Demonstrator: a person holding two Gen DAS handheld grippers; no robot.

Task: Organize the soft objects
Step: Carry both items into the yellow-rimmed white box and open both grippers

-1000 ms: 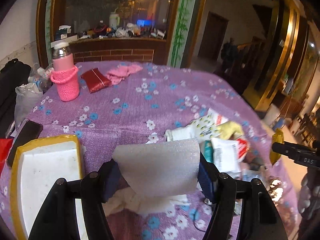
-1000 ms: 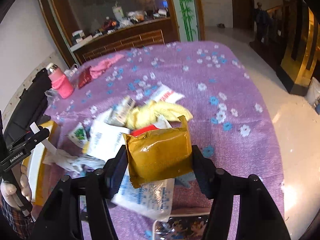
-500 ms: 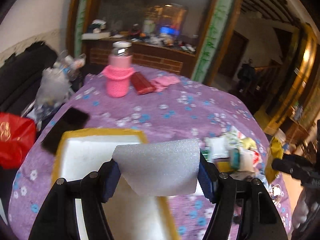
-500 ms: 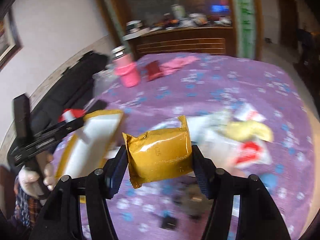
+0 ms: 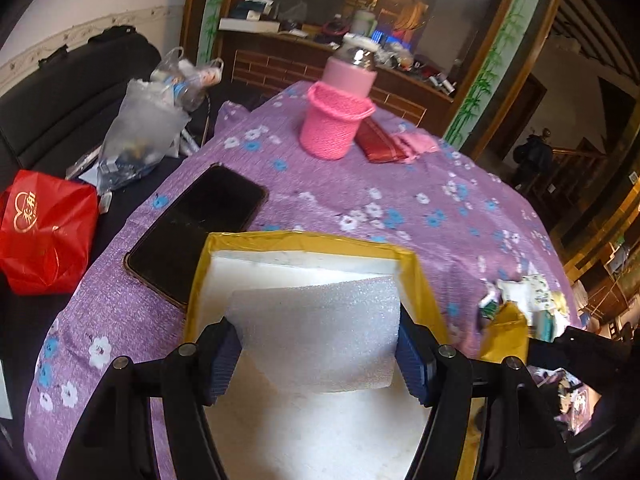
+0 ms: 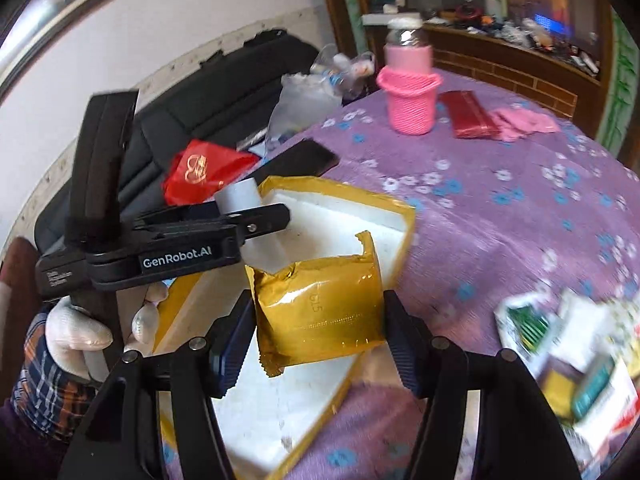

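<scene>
Our left gripper (image 5: 318,350) is clamped on a white foam sheet (image 5: 316,336), held just over the white foam box (image 5: 304,240) with yellow-taped rim below its fingers. Our right gripper (image 6: 318,332) pinches a gold packet (image 6: 320,316) above the same box (its right side). A phone (image 5: 196,232) lies left of the box.

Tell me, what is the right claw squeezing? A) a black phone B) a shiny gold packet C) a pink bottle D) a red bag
B: the right claw is shut on the shiny gold packet, holding it over the white foam box, while the left claw grips a white foam sheet.
</scene>
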